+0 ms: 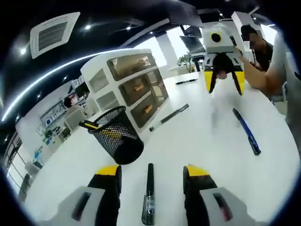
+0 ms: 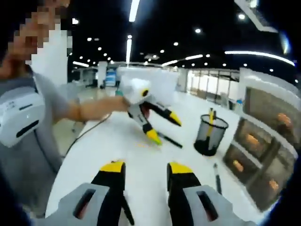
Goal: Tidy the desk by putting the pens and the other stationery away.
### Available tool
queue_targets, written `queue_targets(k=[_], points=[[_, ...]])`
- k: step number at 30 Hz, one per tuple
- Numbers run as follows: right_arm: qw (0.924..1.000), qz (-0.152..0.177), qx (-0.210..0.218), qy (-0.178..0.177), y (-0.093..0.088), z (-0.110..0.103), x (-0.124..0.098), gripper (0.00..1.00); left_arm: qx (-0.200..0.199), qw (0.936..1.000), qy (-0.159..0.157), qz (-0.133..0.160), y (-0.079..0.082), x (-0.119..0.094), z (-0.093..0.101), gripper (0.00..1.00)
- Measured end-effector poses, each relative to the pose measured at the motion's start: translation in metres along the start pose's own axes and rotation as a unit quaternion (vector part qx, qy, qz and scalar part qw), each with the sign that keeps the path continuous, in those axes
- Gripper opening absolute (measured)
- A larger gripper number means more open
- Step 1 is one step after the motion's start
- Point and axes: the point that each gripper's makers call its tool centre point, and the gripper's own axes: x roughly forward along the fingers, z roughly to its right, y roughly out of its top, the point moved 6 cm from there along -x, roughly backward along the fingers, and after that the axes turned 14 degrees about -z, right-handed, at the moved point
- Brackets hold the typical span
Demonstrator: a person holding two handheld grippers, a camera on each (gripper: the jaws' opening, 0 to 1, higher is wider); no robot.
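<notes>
While a black pen [image 1: 149,193] lies on the white bench [image 1: 202,141] at lower centre of the left gripper view, it sits between the parted fingers of the left gripper [image 1: 153,172], touched by neither; its lower end is cut off by the frame edge. Just beyond it, left of centre, stands a black mesh pen cup [image 1: 115,135] holding a yellow-and-black item. A second black pen [image 1: 169,117] lies near the frame's centre, a blue pen [image 1: 246,131] at right, and a further dark pen [image 1: 186,81] farther up. Behind the cup stands a white drawer unit [image 1: 127,84]; its orange contents are too blurred to identify. At upper right the right gripper [image 1: 225,80] hangs over the bench, fingers spread and empty, motion-blurred. In the right gripper view its own yellow-tipped fingers [image 2: 112,167] stand apart, gripping nothing.
</notes>
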Motion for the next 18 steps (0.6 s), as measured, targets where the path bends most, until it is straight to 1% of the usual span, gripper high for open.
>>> queue_targets(k=[4, 6, 8, 10, 12, 13, 14, 15, 16, 18], points=[[0.9970, -0.066, -0.014, 0.038, -0.011, -0.017, 0.021, 0.34, 0.008, 0.9999, 0.006, 0.001, 0.002, -0.001, 0.002, 0.53], [0.9955, -0.082, -0.015, 0.046, -0.012, -0.020, 0.025, 0.33, 0.011, 0.9999, 0.003, -0.001, 0.002, 0.000, 0.003, 0.53], [0.9949, -0.087, -0.016, 0.048, -0.012, -0.021, 0.026, 0.31, 0.012, 0.9999, 0.002, -0.003, 0.001, 0.000, 0.004, 0.53], [0.9945, -0.092, -0.015, 0.048, -0.013, -0.022, 0.025, 0.30, 0.012, 0.9999, 0.002, -0.004, 0.000, 0.001, 0.004, 0.53], [0.9929, -0.108, -0.020, 0.046, -0.016, -0.024, 0.024, 0.29, 0.013, 0.9999, 0.001, -0.008, -0.001, 0.001, 0.004, 0.53], [0.9922, -0.115, -0.020, 0.043, -0.017, -0.024, 0.025, 0.29, 0.012, 0.9997, -0.015, -0.012, -0.003, 0.002, 0.007, 0.53], [0.9907, -0.130, -0.022, 0.036, -0.019, -0.025, 0.025, 0.29, -0.008, 0.9994, -0.032, -0.009, -0.003, 0.001, 0.008, 0.53], [0.9885, -0.146, -0.026, 0.029, -0.021, -0.025, 0.026, 0.28, -0.027, 0.9989, -0.037, 0.003, -0.001, 0.000, 0.007, 0.53], [0.9859, -0.162, -0.035, 0.022, -0.021, -0.026, 0.027, 0.27, -0.035, 0.9986, -0.040, 0.012, 0.000, 0.000, 0.006, 0.53], [0.9834, -0.176, -0.041, 0.012, -0.021, -0.026, 0.029, 0.26, -0.030, 0.9987, -0.039, 0.009, -0.001, 0.000, 0.005, 0.53]])
